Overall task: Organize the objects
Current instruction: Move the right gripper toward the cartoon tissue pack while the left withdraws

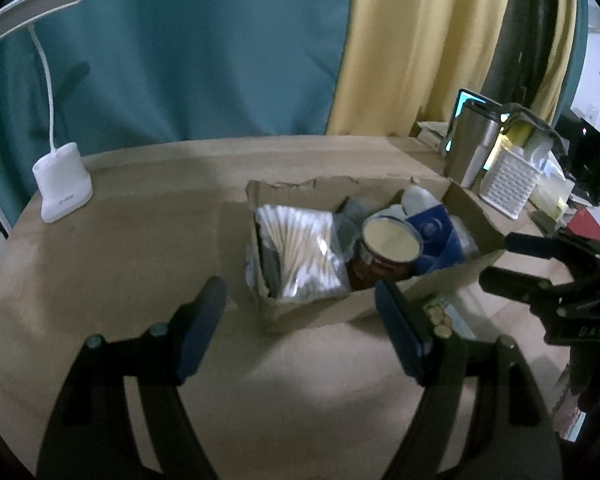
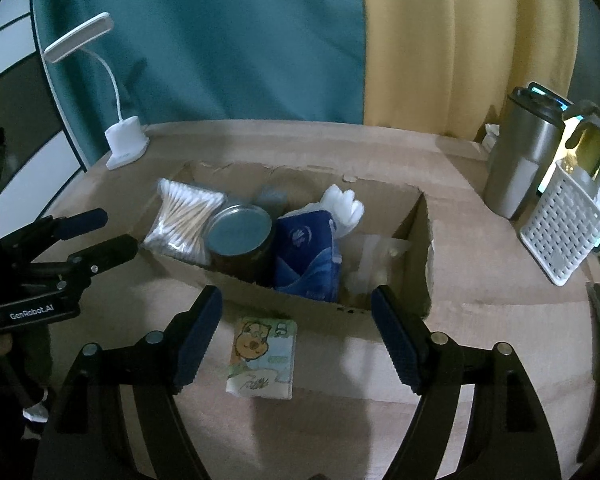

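Between our right tool's [image 2: 296, 340] empty, parted pads lies the tissue pack [image 2: 262, 358], outside the box [image 2: 320, 312]; left tool [image 1: 300, 324] likewise open, idle.

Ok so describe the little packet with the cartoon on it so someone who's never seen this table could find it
Start at the open cardboard box in the middle of the table. On the bare tabletop just outside its near wall lies a small flat packet. It alone lies outside the box, and its pale wrapper shows a cartoon animal face, unlike the plain blue pack inside.
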Demonstrator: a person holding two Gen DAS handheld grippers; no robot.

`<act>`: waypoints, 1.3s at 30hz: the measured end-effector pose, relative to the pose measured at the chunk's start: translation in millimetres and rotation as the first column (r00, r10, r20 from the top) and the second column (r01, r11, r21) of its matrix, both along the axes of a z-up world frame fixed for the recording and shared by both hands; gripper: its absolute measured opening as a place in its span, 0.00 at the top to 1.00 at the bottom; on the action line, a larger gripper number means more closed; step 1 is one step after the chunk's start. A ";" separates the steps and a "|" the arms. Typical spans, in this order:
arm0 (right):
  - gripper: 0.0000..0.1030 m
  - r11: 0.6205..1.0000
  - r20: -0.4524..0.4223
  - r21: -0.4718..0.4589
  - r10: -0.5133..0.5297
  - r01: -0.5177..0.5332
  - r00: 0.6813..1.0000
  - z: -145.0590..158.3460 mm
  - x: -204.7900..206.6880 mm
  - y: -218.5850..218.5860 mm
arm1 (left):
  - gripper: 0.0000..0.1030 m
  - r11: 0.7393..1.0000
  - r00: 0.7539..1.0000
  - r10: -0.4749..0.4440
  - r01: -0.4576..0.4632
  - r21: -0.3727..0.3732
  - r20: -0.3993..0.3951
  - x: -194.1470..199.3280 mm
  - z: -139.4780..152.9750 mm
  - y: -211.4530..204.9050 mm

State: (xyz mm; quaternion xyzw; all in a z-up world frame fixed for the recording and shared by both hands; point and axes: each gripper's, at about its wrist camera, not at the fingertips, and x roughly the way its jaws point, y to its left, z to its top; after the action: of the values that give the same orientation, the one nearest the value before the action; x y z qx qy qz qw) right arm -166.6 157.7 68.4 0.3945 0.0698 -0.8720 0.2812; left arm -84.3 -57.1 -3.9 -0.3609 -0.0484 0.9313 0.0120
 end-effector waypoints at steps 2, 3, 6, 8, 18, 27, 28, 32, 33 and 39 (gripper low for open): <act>0.23 1.000 0.004 0.001 0.004 -0.004 1.000 -2.1 3.9 -1.1 | 0.24 1.000 1.000 0.003 -0.003 0.003 0.003 2.9 -2.1 -0.5; 0.23 1.000 0.006 0.003 0.007 -0.007 1.000 -3.4 5.8 -1.6 | 0.24 1.000 1.000 0.004 -0.004 0.004 0.004 4.0 -3.1 -1.0; 0.23 1.000 0.013 0.006 0.010 -0.010 1.000 -7.3 9.8 -2.4 | 0.24 1.000 1.000 0.007 -0.007 0.009 0.011 7.2 -6.4 -1.9; 0.23 1.000 0.018 0.007 0.011 -0.011 1.000 -9.3 11.1 -2.4 | 0.24 1.000 1.000 0.006 -0.007 0.011 0.018 8.7 -8.7 -1.5; 0.23 0.999 0.066 0.007 0.038 -0.039 0.997 -29.3 13.4 -11.6 | 0.23 1.000 0.999 0.026 -0.027 0.014 0.038 13.1 -18.1 -1.4; 0.23 0.998 0.101 0.024 0.062 -0.065 0.993 -47.5 12.4 -20.0 | 0.23 0.998 0.994 0.053 -0.056 0.031 0.093 11.1 -36.2 -3.1; 0.23 0.997 0.104 0.026 0.063 -0.066 0.993 -48.8 12.2 -20.9 | 0.23 0.998 0.994 0.054 -0.057 0.033 0.097 10.6 -37.6 -3.1; 0.23 0.996 0.114 0.044 0.066 -0.071 0.991 -54.7 10.6 -25.9 | 0.23 0.998 0.993 0.043 -0.049 0.045 0.110 8.2 -41.0 -2.7; 0.23 0.996 0.111 0.052 0.065 -0.071 0.992 -55.9 10.7 -27.0 | 0.23 0.998 0.993 0.045 -0.050 0.044 0.112 7.5 -41.9 -2.7; 0.34 0.994 0.103 0.072 0.072 -0.079 0.992 -61.2 10.7 -29.0 | 0.23 0.998 0.991 0.056 -0.060 0.030 0.121 5.0 -44.9 -1.0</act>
State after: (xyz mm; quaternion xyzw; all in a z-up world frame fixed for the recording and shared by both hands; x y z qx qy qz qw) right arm -155.9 128.7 7.2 0.4451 0.1037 -0.8366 0.3019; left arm -79.3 -58.1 -48.8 -0.4145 -0.0752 0.9069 -0.0119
